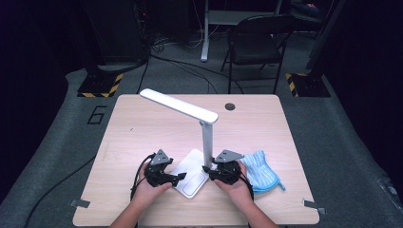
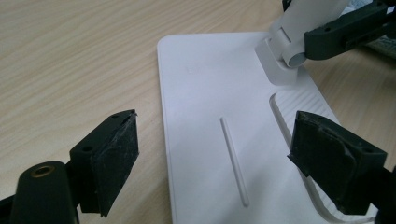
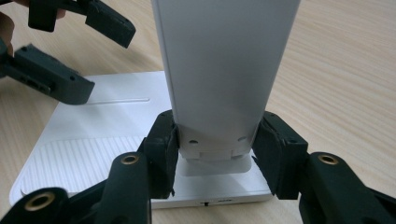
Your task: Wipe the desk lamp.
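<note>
One desk lamp (image 1: 190, 142), one blue cloth (image 1: 262, 171), two grippers — one table (image 1: 142, 118), one chair (image 1: 254, 42).

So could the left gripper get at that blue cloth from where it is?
Probably not directly: the left gripper sits over the lamp base, and the lamp post plus the right gripper clamping it stand before the blue cloth.

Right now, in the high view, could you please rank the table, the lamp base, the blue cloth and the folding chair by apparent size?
1. Table
2. Folding chair, though it stands farther off
3. Lamp base and blue cloth: look too alike to rank.
</note>
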### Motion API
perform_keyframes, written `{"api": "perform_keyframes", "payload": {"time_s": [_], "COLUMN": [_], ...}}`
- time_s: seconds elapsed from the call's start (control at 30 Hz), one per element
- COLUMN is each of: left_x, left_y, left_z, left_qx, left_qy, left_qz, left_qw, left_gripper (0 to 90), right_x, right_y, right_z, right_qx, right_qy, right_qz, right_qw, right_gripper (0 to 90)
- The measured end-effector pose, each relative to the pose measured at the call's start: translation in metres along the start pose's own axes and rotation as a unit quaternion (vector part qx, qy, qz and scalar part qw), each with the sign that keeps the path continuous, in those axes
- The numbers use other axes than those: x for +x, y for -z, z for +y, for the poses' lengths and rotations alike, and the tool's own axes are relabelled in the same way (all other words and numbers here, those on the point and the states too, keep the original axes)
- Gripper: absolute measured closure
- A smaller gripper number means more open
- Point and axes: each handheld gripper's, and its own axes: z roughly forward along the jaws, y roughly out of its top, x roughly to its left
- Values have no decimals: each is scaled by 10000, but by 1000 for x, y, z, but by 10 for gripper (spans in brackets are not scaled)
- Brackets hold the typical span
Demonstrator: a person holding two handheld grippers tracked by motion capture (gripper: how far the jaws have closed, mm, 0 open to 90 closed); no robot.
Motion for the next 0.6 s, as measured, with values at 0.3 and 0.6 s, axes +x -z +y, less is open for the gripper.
{"api": "perform_keyframes", "payload": {"time_s": [0.3,0.6], "left_x": [1,3], "left_y": [-11,-16], "left_z": [-2,-3], "left_qx": [225,252], "left_qy": [167,326], "left_qz": [129,190], "left_qw": [9995,9990], "left_gripper": [138,121], "right_x": [-9,-14], "right_y": [-12,-17], "right_z": [10,13], "right_qx": [103,82], "right_qy": [77,11], "right_qz": [94,127], "right_qw": [9999,9999], "right_gripper": [519,516]}}
